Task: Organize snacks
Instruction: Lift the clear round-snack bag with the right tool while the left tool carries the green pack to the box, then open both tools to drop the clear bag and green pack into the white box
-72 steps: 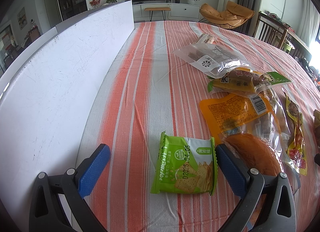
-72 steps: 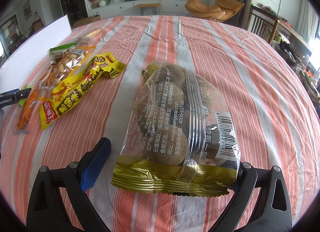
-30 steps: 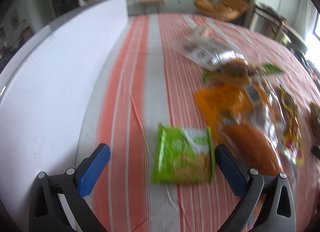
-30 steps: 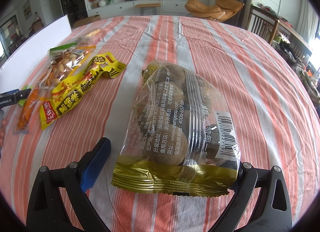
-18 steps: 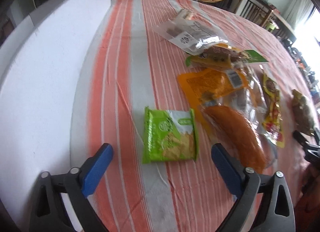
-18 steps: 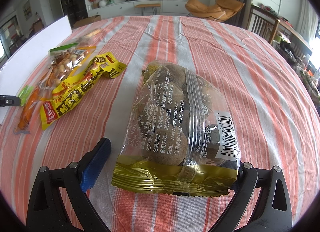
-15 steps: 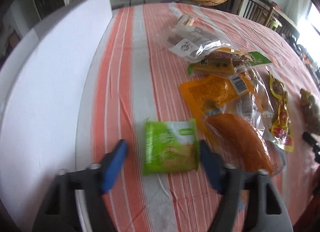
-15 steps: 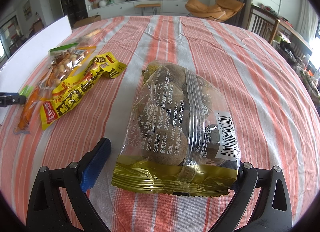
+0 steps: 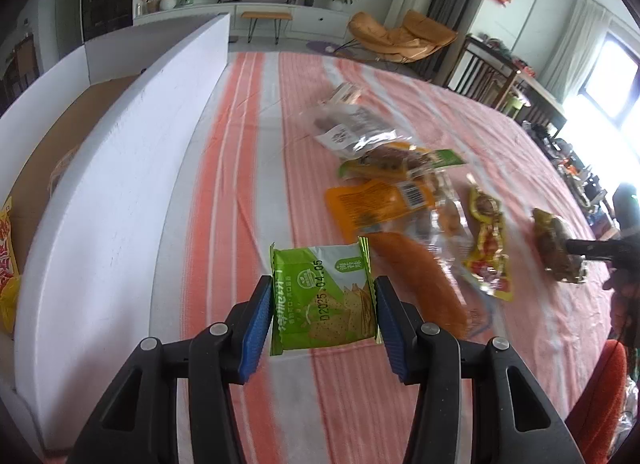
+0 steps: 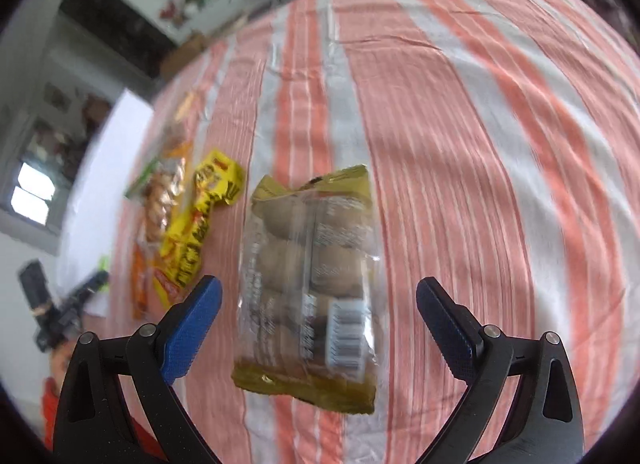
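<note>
A green cracker packet hangs just above the striped tablecloth. My left gripper is closing on it, and both blue pads press its side edges. In the right wrist view, a clear bag of brown round snacks with gold ends lies flat on the cloth. My right gripper hovers over that bag with its fingers wide apart, touching nothing. That bag also shows small at the far right of the left wrist view.
A tall white box wall runs along the left, with a yellow packet inside the box. An orange packet, an orange sausage pack, a yellow-red packet and a clear bag lie mid-table.
My left jaws went from wide open to clamped on the green packet and lifted it. My right gripper rose, pulled back and rolled, so the brown snack bag looks smaller and tilted.
</note>
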{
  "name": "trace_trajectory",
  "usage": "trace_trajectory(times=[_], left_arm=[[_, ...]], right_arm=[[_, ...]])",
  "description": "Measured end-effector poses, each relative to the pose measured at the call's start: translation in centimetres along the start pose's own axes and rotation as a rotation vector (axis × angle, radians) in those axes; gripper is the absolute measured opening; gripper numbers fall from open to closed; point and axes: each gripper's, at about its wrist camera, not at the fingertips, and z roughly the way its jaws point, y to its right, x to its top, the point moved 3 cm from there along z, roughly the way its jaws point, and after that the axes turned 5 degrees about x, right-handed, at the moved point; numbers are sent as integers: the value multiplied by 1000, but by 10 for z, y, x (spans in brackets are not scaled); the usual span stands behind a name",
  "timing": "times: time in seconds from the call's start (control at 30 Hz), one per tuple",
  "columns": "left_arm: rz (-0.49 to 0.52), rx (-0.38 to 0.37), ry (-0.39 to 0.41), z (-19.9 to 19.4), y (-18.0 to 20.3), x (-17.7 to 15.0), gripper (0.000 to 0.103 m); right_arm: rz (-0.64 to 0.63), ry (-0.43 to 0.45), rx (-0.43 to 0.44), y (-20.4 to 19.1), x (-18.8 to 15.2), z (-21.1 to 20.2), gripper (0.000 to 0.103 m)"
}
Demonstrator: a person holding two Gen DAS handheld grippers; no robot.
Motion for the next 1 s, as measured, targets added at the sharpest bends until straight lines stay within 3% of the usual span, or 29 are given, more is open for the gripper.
trace_trajectory(times=[0.1,0.13,0.17,0.2,0.27,0.37,0.5,0.63,0.67,0.73,0.77,0.8,0.83,0.93,1.0], left_arm=[[10,-35,35,-23,6,1,49],[10,-47,43,-31,5,1,49],[5,-66,55,-40,4,3,49],[-5,-84,66,-49,1,6,49],[-42,-116,96,-72,-15,15,49],[-104,-119,140,-99,-50,36,49],[-161,7,190,-128,-111,61,50],[-219,138,186,-138,-167,68,51],[-232,182,170,-135,-181,66,54],[-245,240,129,-126,-195,61,79],[-255,275,104,-120,-203,57,85],[-262,302,94,-118,-209,52,87],[-272,332,87,-115,-216,47,87],[-314,362,81,-110,-229,29,88],[-328,358,106,-110,-231,16,88]], right_arm=[[-127,-85,-127,-30,4,19,96],[-141,-94,-181,-34,4,23,73],[-143,-105,-223,-37,5,24,65],[-124,-107,-221,-40,7,23,65],[-84,-90,-181,-48,10,16,64],[-101,-15,-74,-93,25,-3,64],[-217,50,146,-217,44,-11,65],[-359,35,347,-354,42,14,65],[-384,29,371,-377,38,22,65],[-435,14,432,-431,29,46,69],[-453,0,458,-452,24,60,72],[-476,-20,463,-476,19,79,88],[-486,-31,460,-484,15,89,96],[-497,-34,449,-495,5,110,95],[-517,26,423,-479,1,105,95]])
